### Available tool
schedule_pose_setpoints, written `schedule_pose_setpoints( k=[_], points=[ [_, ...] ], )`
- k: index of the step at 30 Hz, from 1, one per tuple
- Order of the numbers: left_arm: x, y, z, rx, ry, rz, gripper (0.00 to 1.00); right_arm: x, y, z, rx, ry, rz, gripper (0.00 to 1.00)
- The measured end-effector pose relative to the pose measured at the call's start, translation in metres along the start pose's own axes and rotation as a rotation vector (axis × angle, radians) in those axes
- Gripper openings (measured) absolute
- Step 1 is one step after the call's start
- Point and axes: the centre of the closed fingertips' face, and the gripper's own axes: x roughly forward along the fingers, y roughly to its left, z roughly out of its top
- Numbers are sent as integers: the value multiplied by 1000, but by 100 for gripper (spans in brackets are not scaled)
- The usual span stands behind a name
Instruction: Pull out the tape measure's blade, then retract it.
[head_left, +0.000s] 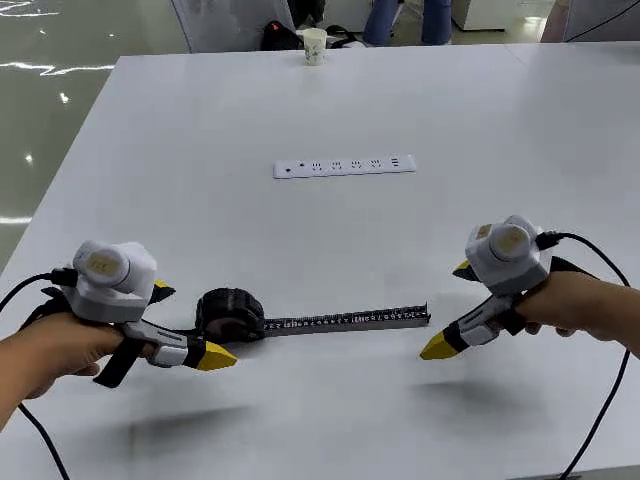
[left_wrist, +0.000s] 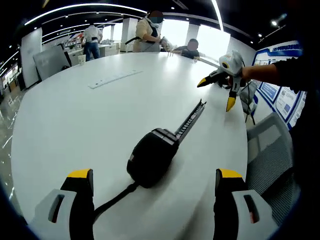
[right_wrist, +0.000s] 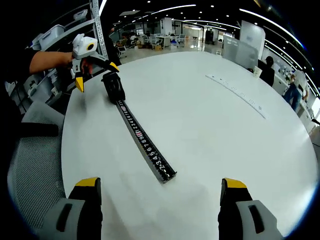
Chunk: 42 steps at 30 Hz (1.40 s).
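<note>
Treat pull-out as done: find blade (head_left: 345, 321) extended on desk (head_left: 420, 100), toward 3 o'clock from tape measure case (head_left: 229, 314). Count retraction as outstanding. Note left gripper (head_left: 190, 325) fingers (head_left: 215, 357) apart beside case, right gripper (head_left: 450, 308) fingers apart near blade tip.

We note a smooth white worktop (head_left: 300, 100) with a faint sheen; tape measure case (head_left: 229, 314) matt black plastic (rubbery-looking); blade (head_left: 345, 321) dark, metal-looking, printed; power strip (head_left: 344, 166) smooth white plastic; cup (head_left: 314, 45) looks like paper.
</note>
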Motion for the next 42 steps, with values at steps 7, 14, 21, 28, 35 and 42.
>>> schedule_pose_setpoints(
  k=[7,14,21,28,35,42],
  points=[
    [-14,8,2,-30,-86,58,99,-10,1,-3,-5,-100,-34,99],
    [-20,6,-12,-29,-102,89,99,-24,-2,-13,13,-162,-90,99],
    [-31,9,-23,-50,-134,133,99,-37,2,-34,89,-158,-122,99],
    [-42,7,-32,-103,-167,155,99,-52,11,-48,127,-209,-166,99],
    [-52,3,-43,-111,-160,168,99,-61,16,-62,140,-218,-197,99],
    [-58,0,-56,-107,-160,191,99,-67,20,-72,150,-213,-217,99]
  ],
)
